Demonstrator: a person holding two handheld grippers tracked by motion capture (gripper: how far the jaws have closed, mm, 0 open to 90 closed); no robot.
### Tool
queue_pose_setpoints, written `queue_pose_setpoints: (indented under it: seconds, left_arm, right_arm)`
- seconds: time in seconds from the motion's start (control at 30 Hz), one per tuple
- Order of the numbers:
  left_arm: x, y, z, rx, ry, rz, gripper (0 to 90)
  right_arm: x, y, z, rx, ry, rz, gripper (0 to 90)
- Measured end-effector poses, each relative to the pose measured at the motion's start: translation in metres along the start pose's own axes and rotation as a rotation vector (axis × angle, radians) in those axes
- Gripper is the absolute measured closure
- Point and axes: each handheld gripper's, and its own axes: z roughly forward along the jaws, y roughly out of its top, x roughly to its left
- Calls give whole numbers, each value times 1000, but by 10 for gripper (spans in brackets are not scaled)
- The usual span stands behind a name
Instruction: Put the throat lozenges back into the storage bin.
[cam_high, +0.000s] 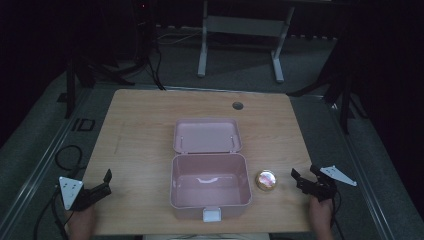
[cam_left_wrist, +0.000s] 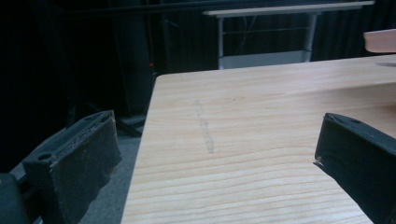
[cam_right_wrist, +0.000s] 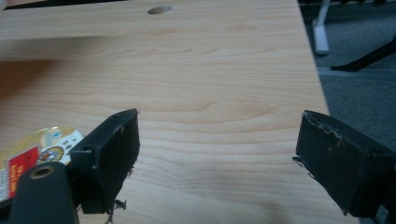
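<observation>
A pink box (cam_high: 210, 202) stands open at the table's front middle, empty, its lid (cam_high: 207, 135) laid back flat behind it. A small round gold tin (cam_high: 266, 180) lies just right of the box; its printed top (cam_right_wrist: 37, 147) sits beside the left jaw in the right gripper view. My right gripper (cam_high: 304, 173) (cam_right_wrist: 217, 135) is open over bare wood right of the tin, holding nothing. Near the front left corner my left gripper (cam_high: 104, 183) (cam_left_wrist: 215, 140) is open and empty, with an edge of the pink box (cam_left_wrist: 380, 41) far off at the upper right.
The wooden table (cam_high: 140, 130) has a round cable hole (cam_high: 237, 105) (cam_right_wrist: 159, 10) near its back edge. Behind it stands a white desk frame (cam_high: 240, 30) on grey floor. Black stands and cables flank the table (cam_high: 75, 85). The table's left edge (cam_left_wrist: 144, 140) runs close to the left gripper.
</observation>
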Motion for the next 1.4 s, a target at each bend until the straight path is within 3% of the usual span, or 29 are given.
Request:
queue_pose_setpoints:
  seconds: [0.13,0.23,0.33,0.43,0.57,0.77,0.83,0.93,0.97,1.13,1.4]
  left_arm:
    - [3,0,-1,-14,-11,-30,3]
    - [3,0,-1,-14,-18,-27,3]
    - [2,0,-1,-11,-24,-16,3]
    - [-1,0,1,0,-40,14,3]
    - [-2,0,2,6,-48,27,3]
    - [-1,0,2,13,-49,23,3]
    - [-1,0,2,13,-50,23,3]
    - [-1,0,2,14,-52,23,3]
    - [-1,0,2,14,-51,23,3]
    - [-1,0,2,14,-53,23,3]
    - [-1,0,2,14,-52,24,3]
  right_arm:
    - [-3,1,1,16,34,22,133]
    - [-6,4,3,60,94,47,133]
    - [-7,5,3,93,100,27,133]
    - [-7,7,4,151,204,-49,133]
    - [-2,11,7,241,307,-150,133]
    - [10,21,10,379,395,-292,131]
    - [15,25,10,442,401,-347,131]
    - [21,29,12,578,423,-421,127]
    - [24,30,13,634,418,-461,126]
    - [31,33,14,797,402,-584,126]
    - [44,44,12,970,355,-723,126]
